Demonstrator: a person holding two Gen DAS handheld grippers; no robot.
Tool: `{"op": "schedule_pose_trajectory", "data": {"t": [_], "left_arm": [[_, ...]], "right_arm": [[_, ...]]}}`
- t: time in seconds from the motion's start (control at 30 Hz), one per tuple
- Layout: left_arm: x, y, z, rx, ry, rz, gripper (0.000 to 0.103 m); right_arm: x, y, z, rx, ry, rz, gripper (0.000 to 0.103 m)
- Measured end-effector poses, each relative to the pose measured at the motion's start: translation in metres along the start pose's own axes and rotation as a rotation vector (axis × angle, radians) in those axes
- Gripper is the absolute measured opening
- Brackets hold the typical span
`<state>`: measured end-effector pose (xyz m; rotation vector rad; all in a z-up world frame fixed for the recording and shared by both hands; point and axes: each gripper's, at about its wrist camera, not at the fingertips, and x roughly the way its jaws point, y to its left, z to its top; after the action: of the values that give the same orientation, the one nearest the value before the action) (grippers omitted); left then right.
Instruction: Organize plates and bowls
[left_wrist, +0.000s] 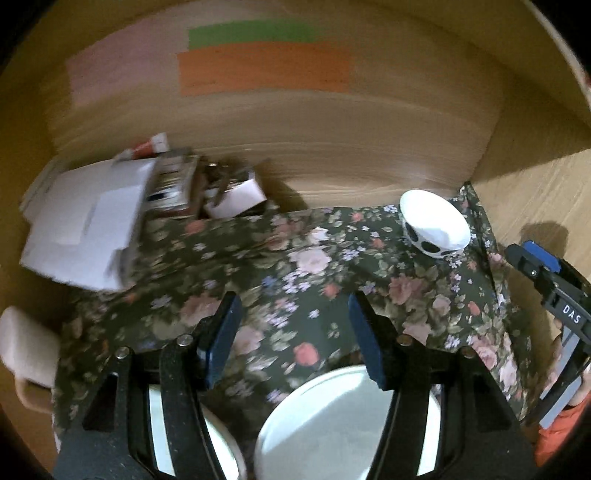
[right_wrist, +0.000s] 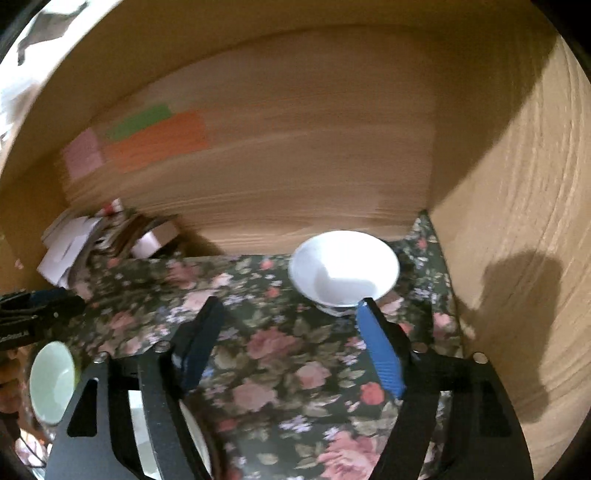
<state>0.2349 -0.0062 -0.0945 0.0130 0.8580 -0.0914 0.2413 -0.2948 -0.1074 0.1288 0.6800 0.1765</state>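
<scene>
Right now both claws gape empty: left gripper (left_wrist: 295, 339), right gripper (right_wrist: 291, 343). White bowl (right_wrist: 343, 269) sits far right on floral cloth (right_wrist: 280, 369), plate (left_wrist: 332, 413) nearer. Likely ceramic: rigid, slick, breakable; pinch rims.

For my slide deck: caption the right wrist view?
Open right gripper approaches white bowl on floral cloth.

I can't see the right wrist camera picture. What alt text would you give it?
A white bowl sits on a dark floral cloth near the back right corner of a wooden cabinet, just beyond the open, empty right gripper. At far left are the left gripper, a pale green bowl and a blurred pile of papers.
</scene>
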Motion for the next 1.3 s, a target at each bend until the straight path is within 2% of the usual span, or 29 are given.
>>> {"op": "schedule_pose_trajectory", "data": {"t": [0.4,0.47,0.53,0.6,0.87,0.97,1.03,1.13,1.3], "left_arm": [[0.071,-0.059,0.040,0.130,0.071,-0.022,0.065],[0.083,-0.068,0.045,0.139,0.088,-0.033,0.065],[0.094,-0.077,0.050,0.145,0.109,-0.042,0.065],[0.103,-0.085,0.054,0.153,0.120,-0.056,0.065],[0.132,-0.113,0.065,0.197,0.149,-0.101,0.066],[0.138,-0.116,0.067,0.202,0.148,-0.104,0.066],[0.142,-0.115,0.069,0.196,0.151,-0.105,0.066],[0.149,-0.113,0.069,0.182,0.164,-0.109,0.067],[0.156,-0.106,0.069,0.150,0.173,-0.114,0.066]], "right_arm": [[0.072,-0.050,0.011,0.092,0.091,-0.096,0.074],[0.086,-0.059,0.010,0.119,0.113,-0.102,0.070],[0.101,-0.066,0.009,0.134,0.147,-0.110,0.059],[0.110,-0.069,0.008,0.144,0.169,-0.113,0.053],[0.141,-0.085,0.002,0.198,0.226,-0.115,0.050],[0.146,-0.087,0.003,0.204,0.239,-0.094,0.045],[0.152,-0.087,0.004,0.202,0.259,-0.074,0.034],[0.156,-0.082,0.006,0.158,0.258,-0.109,0.028],[0.154,-0.062,0.005,0.091,0.279,-0.062,0.024]]}}
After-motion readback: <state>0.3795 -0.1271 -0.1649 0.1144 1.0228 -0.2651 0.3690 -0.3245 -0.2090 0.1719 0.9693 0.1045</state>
